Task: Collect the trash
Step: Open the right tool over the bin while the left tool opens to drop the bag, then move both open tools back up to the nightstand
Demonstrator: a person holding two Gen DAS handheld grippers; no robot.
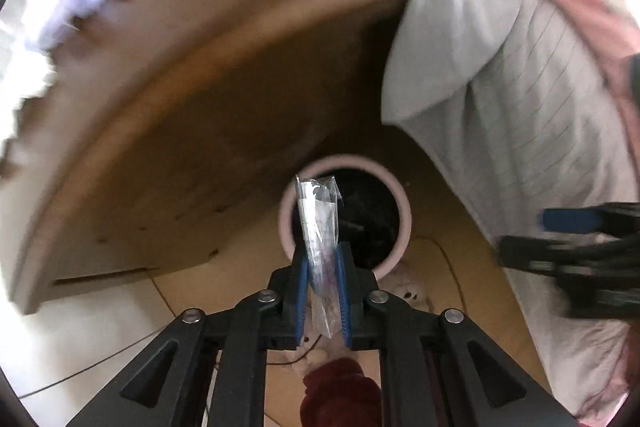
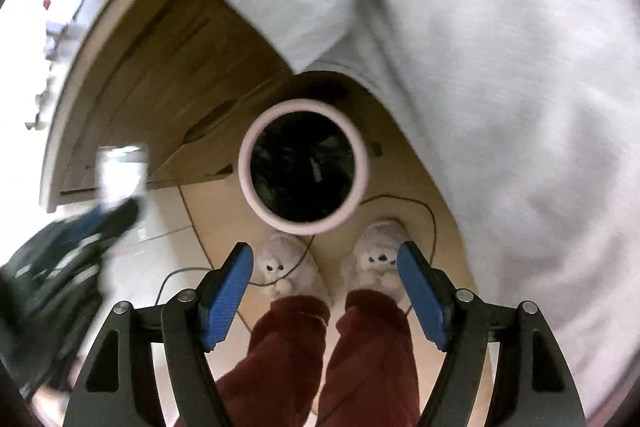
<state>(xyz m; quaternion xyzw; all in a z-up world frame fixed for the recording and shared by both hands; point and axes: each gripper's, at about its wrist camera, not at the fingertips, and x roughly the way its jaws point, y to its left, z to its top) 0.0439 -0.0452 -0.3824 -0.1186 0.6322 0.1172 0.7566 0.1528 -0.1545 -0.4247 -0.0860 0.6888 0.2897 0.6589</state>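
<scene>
Clear plastic wrapper [image 1: 320, 247] pinched in closed left tongs [image 1: 323, 291] above pink-rimmed trash bin [image 1: 405, 223] on the floor by the bed, right tongs [image 2: 325, 301] wide open, empty, over bin.

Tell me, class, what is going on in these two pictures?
A person holding two grippers is collecting trash. The left gripper is shut on a clear plastic wrapper and holds it above the round pink-rimmed bin, which stands on the floor by the person's slippered feet. The right gripper is open and empty, facing the bin's mouth. The wrapper is not yet dropped in.
</scene>
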